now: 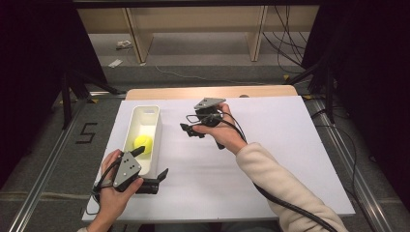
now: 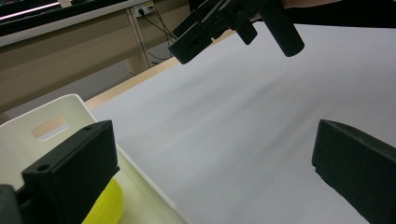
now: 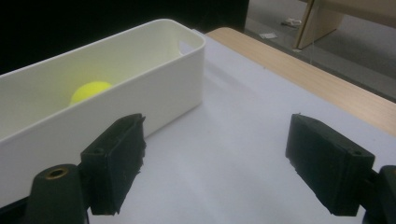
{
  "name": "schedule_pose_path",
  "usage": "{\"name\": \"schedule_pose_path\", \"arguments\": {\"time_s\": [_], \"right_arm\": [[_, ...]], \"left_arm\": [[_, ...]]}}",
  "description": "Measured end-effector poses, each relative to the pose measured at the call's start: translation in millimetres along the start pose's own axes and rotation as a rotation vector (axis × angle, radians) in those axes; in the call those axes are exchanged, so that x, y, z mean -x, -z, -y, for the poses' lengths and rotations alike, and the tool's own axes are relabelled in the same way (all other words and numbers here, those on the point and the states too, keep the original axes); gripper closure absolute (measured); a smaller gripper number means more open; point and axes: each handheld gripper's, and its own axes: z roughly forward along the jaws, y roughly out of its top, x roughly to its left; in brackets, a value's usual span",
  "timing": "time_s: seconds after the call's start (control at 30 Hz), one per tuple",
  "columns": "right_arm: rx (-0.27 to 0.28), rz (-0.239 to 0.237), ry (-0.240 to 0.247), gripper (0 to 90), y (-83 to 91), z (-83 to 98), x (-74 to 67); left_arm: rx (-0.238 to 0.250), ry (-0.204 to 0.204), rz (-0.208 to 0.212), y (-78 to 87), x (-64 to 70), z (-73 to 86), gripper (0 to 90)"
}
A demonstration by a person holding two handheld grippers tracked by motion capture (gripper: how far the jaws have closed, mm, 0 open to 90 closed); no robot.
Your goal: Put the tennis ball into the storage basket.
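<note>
A yellow ball (image 1: pixel 143 143) lies inside a long white bin (image 1: pixel 145 110) at the left of the white table. My left gripper (image 1: pixel 151 163) is open at the bin's near end. In the left gripper view (image 2: pixel 210 177) one jaw hangs over the bin (image 2: pixel 60 105) just above the ball (image 2: pixel 105 205), and the other jaw is over the table outside the wall. My right gripper (image 1: pixel 189 130) is open and empty over the table's middle, right of the bin. In the right gripper view (image 3: pixel 219 163) it faces the bin's side wall (image 3: pixel 187 51), with the ball (image 3: pixel 91 91) showing over the rim.
The white table sheet (image 1: pixel 270 145) stretches bare to the right and front. A wooden table edge (image 1: pixel 208 92) runs along the far side, with floor and shelf legs (image 1: pixel 138 43) beyond. The other gripper (image 2: pixel 224 23) shows far off in the left gripper view.
</note>
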Motion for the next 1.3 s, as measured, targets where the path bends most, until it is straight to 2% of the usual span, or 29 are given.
{"name": "schedule_pose_path", "arguments": {"time_s": [0.83, 1.3], "right_arm": [[-0.002, 0.075, -0.041, 20.3, 41.1, 29.9, 32.1], [0.004, 0.119, -0.055, 20.3, 74.0, 52.3, 46.9]], "left_arm": [[0.0, 0.0, -0.006, 0.3, -0.3, 0.2, 0.0], [-0.002, 0.002, -0.007, 0.1, -0.5, 0.7, 0.0]]}}
